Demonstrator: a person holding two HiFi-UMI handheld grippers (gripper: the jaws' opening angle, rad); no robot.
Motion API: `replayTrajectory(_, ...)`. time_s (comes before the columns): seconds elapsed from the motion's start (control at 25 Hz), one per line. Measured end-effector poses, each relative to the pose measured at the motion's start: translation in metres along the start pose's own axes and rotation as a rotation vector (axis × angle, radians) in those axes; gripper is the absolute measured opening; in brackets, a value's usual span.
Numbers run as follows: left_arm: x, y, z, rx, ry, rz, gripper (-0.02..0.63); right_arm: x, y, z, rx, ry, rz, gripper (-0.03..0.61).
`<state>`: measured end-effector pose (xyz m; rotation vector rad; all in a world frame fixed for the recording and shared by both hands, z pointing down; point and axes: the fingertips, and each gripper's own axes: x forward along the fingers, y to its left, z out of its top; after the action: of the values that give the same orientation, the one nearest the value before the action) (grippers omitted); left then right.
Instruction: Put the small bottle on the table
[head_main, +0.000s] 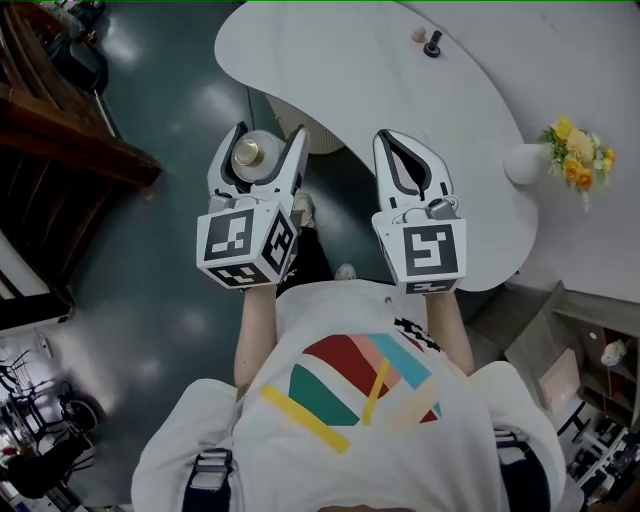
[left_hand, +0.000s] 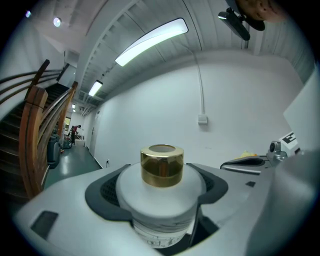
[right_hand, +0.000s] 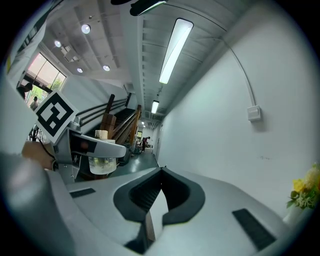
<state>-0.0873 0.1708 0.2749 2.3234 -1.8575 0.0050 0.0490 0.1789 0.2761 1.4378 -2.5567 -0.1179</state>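
The left gripper (head_main: 268, 133) grips the small bottle (head_main: 254, 156), gold cap up, over the dark floor (head_main: 170, 120) just off the white counter (head_main: 400, 90). At its 3 o'clock, the right gripper (head_main: 395, 137) hovers with jaws together. Farther toward 3 o'clock, a vase (head_main: 524, 163) holds yellow flowers (head_main: 580, 155).

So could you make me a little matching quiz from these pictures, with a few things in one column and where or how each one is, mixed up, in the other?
Things:
1. small bottle
2. right gripper
3. vase of yellow flowers
4. small black object

Places or states:
A. shut, with nothing between the jaws
B. on the table, at its right side in the head view
C. clamped in the left gripper
D. at the table's far end

Pairs: 1-C, 2-A, 3-B, 4-D
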Motion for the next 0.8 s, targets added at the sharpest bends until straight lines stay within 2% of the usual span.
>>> replayTrajectory(0.2, -0.004, 0.014, 0.011, 0.001, -0.024, 0.019, 0.340, 0.006, 0.002, 0.010, 0.010, -0.019, -0.005, 0.011)
replayTrajectory(0.36, -0.010, 0.022, 0.005, -0.012, -0.019, 0.030, 0.341, 0.008, 0.009, 0.005, 0.022, -0.012, 0.006, 0.011)
replayTrajectory(0.8, 0.027, 0.035, 0.011, 0.011, -0.031, 0.002, 0.341, 0.032, -0.008, 0.001, 0.054, -0.005, -0.045, 0.011)
